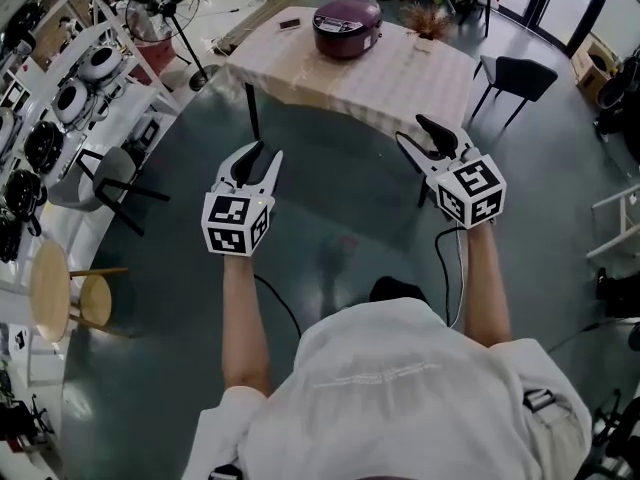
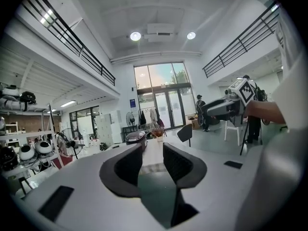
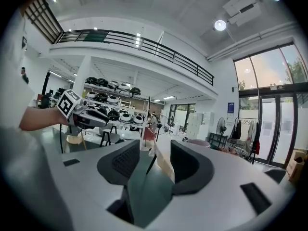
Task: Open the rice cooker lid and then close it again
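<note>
Seen from above, you stand on a dark floor with both tools held out in front of you, well apart from the table [image 1: 400, 83] ahead. The left gripper [image 1: 262, 156] has its jaws spread and nothing between them; the right gripper [image 1: 415, 130] is likewise released and empty. The purple rice cooker [image 1: 347, 25] sits near the far edge of the cloth-covered table, its lid apparently down, so the opening step is not yet begun. The risks lie ahead of you. The cooker rests on a loose-looking cloth, so a push on the lid or its latch with one tool alone may slide the whole pot toward the far edge; bracing the body with the other tool would likely prevent that. A small dark flat object [image 1: 290, 24] and a dried plant [image 1: 428, 20] lie close beside the cooker and could be knocked by a wide swing. A black chair [image 1: 515, 73] stands at the table's right, and a cable [image 1: 445, 258] trails from your right tool, either of which could snag you as you approach
</note>
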{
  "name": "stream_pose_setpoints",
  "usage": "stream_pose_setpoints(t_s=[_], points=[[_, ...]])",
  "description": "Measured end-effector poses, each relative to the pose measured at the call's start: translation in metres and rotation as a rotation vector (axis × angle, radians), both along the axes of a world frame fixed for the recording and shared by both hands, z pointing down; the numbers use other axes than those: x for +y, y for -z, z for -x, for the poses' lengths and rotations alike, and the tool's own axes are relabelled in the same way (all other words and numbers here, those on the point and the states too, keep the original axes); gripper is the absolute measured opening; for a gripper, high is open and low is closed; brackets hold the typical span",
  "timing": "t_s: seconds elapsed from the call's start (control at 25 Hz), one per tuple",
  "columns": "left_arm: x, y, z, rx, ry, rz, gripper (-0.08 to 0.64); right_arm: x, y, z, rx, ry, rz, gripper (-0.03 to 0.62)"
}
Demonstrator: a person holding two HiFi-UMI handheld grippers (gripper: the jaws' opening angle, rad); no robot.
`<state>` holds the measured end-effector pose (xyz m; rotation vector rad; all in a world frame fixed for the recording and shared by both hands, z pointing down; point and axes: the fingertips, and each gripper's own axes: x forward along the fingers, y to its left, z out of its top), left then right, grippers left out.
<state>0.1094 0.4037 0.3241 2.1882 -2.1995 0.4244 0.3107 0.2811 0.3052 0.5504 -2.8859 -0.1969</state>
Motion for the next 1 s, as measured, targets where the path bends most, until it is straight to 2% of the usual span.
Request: stream_pose_setpoints(t_s=[0.28,0.52,0.76,1.0], points=[[-0.004,-0.007,0.008,0.015,-0.012,0.002,0.152,-0.003,-0.003,0.014,-0.007,0.0,0.03,0.198],[-0.03,-0.014,0.024,0.012,-0.012,0.024,0.153,-0.031,-0.008,0.03,-0.01,0.011,0.042,0.199],[-0.091,-0.02,0.051,-0.006,-0.005,0.041,0.155,-0.098,-0.019,0.059,-0.031,0.025,0.055,0.2],[-0.176,-0.021,0.085,0.016,-0.001,0.051,0.155,-0.183,-0.029,0.097,-0.024,0.039,0.078,0.2]])
